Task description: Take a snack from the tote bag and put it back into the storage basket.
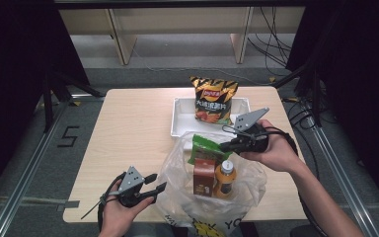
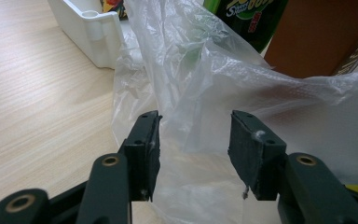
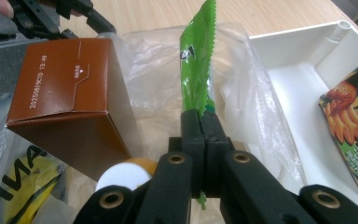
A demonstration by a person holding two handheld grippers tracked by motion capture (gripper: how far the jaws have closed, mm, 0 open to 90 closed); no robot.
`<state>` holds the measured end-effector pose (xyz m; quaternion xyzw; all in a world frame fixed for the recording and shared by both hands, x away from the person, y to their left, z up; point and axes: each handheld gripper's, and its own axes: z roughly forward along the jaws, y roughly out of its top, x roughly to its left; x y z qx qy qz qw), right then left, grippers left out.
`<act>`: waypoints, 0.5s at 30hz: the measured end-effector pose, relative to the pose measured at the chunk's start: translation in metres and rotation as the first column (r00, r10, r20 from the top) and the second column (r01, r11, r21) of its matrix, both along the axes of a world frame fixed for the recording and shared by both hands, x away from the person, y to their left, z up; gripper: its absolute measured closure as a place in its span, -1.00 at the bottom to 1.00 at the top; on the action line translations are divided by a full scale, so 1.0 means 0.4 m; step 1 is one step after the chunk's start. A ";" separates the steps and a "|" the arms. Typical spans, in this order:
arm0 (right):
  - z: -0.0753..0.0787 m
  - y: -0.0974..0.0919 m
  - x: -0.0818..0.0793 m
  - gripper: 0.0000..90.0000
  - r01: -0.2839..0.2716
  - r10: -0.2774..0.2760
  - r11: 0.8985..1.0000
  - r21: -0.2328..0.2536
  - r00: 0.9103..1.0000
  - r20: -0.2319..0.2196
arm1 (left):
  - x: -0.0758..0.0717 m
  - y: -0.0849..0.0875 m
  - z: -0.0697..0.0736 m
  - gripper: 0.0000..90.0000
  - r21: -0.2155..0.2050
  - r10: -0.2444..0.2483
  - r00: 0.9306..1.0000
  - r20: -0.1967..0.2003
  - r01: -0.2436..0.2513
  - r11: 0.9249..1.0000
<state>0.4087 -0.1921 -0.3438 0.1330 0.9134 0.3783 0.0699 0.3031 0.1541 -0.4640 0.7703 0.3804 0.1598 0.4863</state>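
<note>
Packing approx. half done: green foil snack packet (image 3: 196,60) is clamped by right gripper (image 3: 200,122) over clear plastic bag (image 1: 177,170), w/ brown carton (image 1: 203,178) & orange bottle (image 1: 225,177) inside; chip bag (image 1: 213,100) is left in far white tray (image 1: 180,118); left gripper (image 2: 193,140) jaws are held apart at bag's near-left edge.

A pale wooden table (image 1: 128,128) carries a white tray (image 1: 178,114) and a clear plastic bag (image 1: 175,173).
</note>
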 end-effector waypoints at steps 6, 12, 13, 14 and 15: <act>0.003 -0.006 0.000 1.00 0.007 -0.007 1.000 0.023 1.000 0.011 | 0.002 -0.001 -0.001 0.17 0.006 -0.010 1.000 0.004 0.010 1.000; 0.017 -0.017 -0.003 1.00 0.018 -0.019 0.999 0.044 0.999 0.029 | 0.004 -0.007 -0.003 0.17 0.000 -0.005 1.000 0.002 0.005 1.000; 0.019 -0.019 -0.003 1.00 0.018 -0.020 0.999 0.049 0.999 0.034 | 0.005 -0.006 -0.002 0.17 0.004 -0.011 1.000 0.006 0.011 1.000; 0.019 -0.020 -0.005 1.00 0.025 -0.027 0.998 0.056 0.999 0.034 | 0.004 -0.007 -0.001 0.17 0.001 -0.005 1.000 0.004 0.005 1.000; 0.019 -0.022 -0.003 1.00 0.021 -0.024 0.998 0.060 0.999 0.039 | 0.005 -0.005 0.000 0.17 0.006 -0.011 1.000 0.009 0.011 1.000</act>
